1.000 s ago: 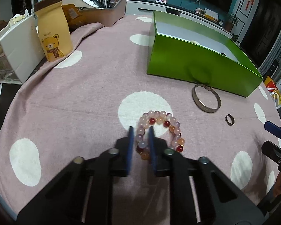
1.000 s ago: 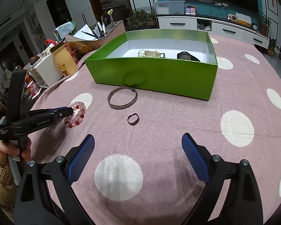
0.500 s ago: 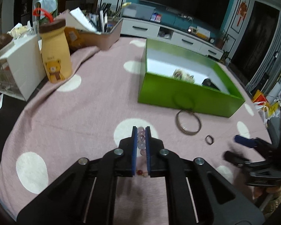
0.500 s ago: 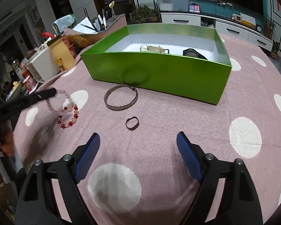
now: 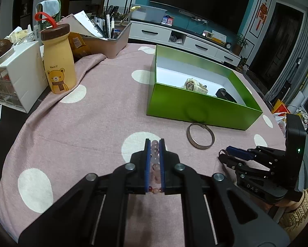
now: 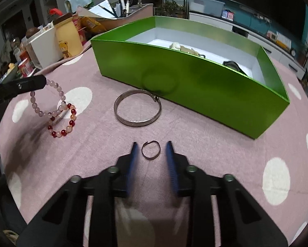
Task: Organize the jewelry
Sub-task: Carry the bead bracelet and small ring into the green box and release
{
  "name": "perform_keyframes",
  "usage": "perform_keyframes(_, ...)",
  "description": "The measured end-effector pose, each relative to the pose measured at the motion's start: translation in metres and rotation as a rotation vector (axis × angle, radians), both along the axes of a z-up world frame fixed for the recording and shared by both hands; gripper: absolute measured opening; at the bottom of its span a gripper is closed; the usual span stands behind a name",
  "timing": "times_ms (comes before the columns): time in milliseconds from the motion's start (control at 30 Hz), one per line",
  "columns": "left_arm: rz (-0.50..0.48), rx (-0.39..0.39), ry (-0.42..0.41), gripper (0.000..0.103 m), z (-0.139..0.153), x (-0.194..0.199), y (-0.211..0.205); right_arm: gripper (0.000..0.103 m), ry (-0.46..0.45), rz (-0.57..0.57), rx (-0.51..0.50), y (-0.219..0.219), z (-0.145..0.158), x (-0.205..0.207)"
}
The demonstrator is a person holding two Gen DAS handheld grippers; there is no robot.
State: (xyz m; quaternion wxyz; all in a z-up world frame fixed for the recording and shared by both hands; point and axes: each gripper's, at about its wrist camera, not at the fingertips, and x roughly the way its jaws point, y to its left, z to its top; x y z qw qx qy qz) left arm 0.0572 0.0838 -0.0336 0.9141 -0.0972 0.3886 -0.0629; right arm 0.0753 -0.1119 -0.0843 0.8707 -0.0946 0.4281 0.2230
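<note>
My left gripper is shut on a bracelet of pale and red beads. In the right wrist view the bead bracelet hangs from the left gripper, its lower loop resting on the pink spotted cloth. My right gripper is low over the cloth with its jaws closing around a small dark ring; a gap shows on each side of the ring. A metal bangle lies flat just behind, in front of the green box. The right gripper also shows in the left wrist view.
The green box holds a pale watch and a dark one. The bangle lies before it. A yellow bear bottle, a white drawer unit and a pen bin crowd the far left.
The left gripper has lifted the bead bracelet partly off the cloth. The right gripper has moved forward and down to the small ring, and its jaws have narrowed from wide to close around it.
</note>
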Motion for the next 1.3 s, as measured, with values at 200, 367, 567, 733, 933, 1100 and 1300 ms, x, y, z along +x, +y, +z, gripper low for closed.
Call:
perform_keyframes(200, -0.014, -0.001, 0.002, 0.007, 0.001, 0.000, -0.004, 0.019, -0.021, 0.006, -0.009, -0.001, 0.001, -0.004)
perform_keyframes(367, -0.031, 0.007, -0.013, 0.007, 0.010, 0.000, -0.009, 0.019, -0.055, -0.014, 0.031, -0.011, 0.018, -0.008)
perform_keyframes(567, -0.050, 0.011, -0.043, 0.007, 0.029, 0.005, -0.017, 0.019, -0.120, -0.041, 0.070, -0.029, 0.048, -0.012)
perform_keyframes(733, -0.077, 0.018, -0.070, 0.007, 0.047, 0.018, -0.026, 0.019, -0.167, -0.066, 0.100, -0.042, 0.070, -0.009)
perform_keyframes(933, -0.106, 0.029, -0.098, 0.007, 0.074, 0.050, -0.042, 0.019, -0.203, -0.101, 0.141, -0.059, 0.094, 0.008)
perform_keyframes(1100, -0.115, 0.025, -0.102, 0.007, 0.090, 0.083, -0.052, 0.019, -0.210, -0.126, 0.175, -0.070, 0.106, 0.031)
perform_keyframes(1300, -0.098, 0.022, -0.078, 0.007, 0.091, 0.129, -0.060, 0.019, -0.210, -0.138, 0.196, -0.075, 0.116, 0.062)
